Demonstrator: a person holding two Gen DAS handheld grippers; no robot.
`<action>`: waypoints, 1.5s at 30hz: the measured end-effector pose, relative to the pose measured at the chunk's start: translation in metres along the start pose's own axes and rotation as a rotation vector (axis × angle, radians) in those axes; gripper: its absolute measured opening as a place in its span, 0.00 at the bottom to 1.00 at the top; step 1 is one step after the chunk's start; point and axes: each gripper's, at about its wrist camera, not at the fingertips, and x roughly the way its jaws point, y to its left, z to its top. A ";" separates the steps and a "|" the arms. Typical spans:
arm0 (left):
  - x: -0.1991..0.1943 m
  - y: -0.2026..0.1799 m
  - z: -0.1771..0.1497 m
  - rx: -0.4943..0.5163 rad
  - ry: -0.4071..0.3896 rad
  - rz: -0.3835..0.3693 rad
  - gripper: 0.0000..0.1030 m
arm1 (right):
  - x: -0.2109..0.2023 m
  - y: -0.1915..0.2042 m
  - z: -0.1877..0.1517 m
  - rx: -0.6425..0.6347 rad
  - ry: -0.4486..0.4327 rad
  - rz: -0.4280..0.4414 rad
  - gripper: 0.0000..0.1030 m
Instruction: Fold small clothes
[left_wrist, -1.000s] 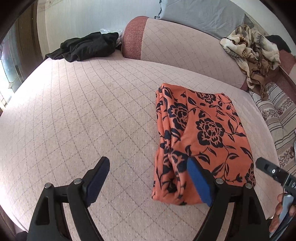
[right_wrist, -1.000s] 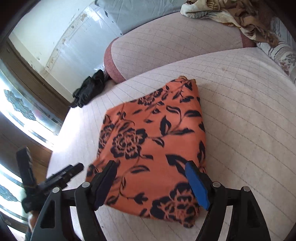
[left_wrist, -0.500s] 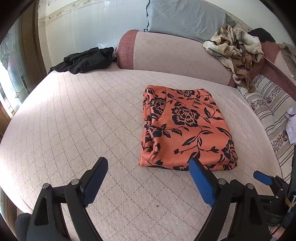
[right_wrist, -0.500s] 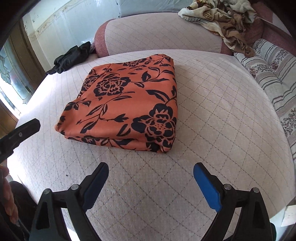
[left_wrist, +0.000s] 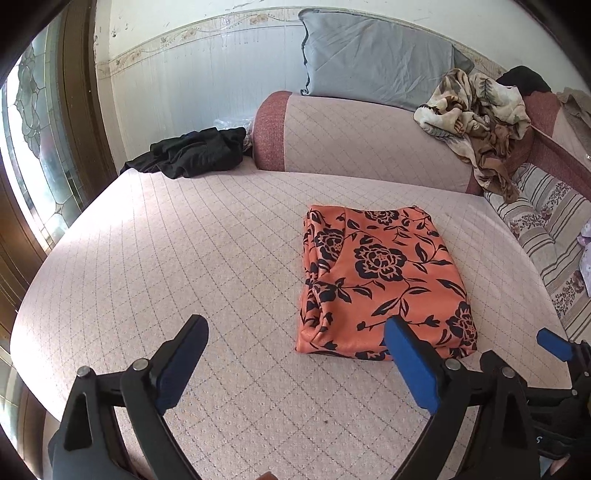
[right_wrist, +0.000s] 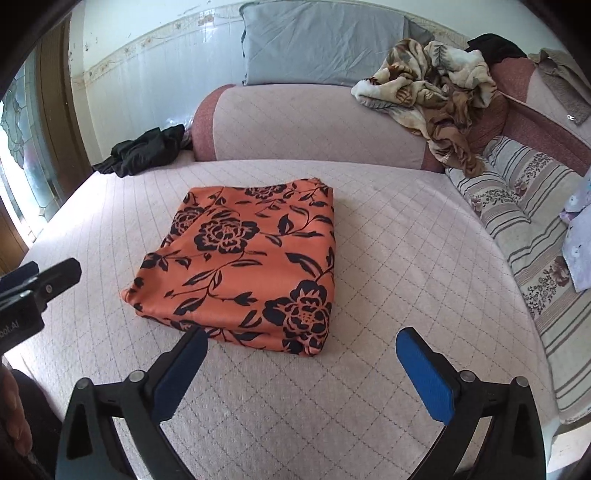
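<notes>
on the left hand-held gripper (right_wrist: 22, 291), "bot.ai" reads.

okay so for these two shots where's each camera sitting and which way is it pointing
Left wrist: on the open left gripper, low over the bed, facing the headboard; folded orange floral cloth ahead to the right, right gripper's tip at right edge.
Right wrist: on the open right gripper, same direction; cloth ahead-left.
Shared: cloth, black garment, grey pillow.

I see a grey pillow (left_wrist: 373, 55) at top centre, black clothes (left_wrist: 192, 155) upper left, a crumpled beige blanket (left_wrist: 476, 114) upper right, striped cushion (right_wrist: 524, 221) along the right edge, stained-glass window (left_wrist: 33, 122) far left
</notes>
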 end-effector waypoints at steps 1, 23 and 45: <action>-0.001 -0.001 0.001 0.002 -0.004 0.002 0.93 | 0.004 0.001 -0.002 0.003 0.009 0.011 1.00; -0.009 -0.022 0.010 0.058 -0.025 0.005 1.00 | 0.010 0.010 0.002 -0.005 0.025 0.067 1.00; 0.005 -0.028 0.015 0.054 0.009 -0.026 1.00 | 0.021 0.012 0.010 -0.017 0.040 0.065 1.00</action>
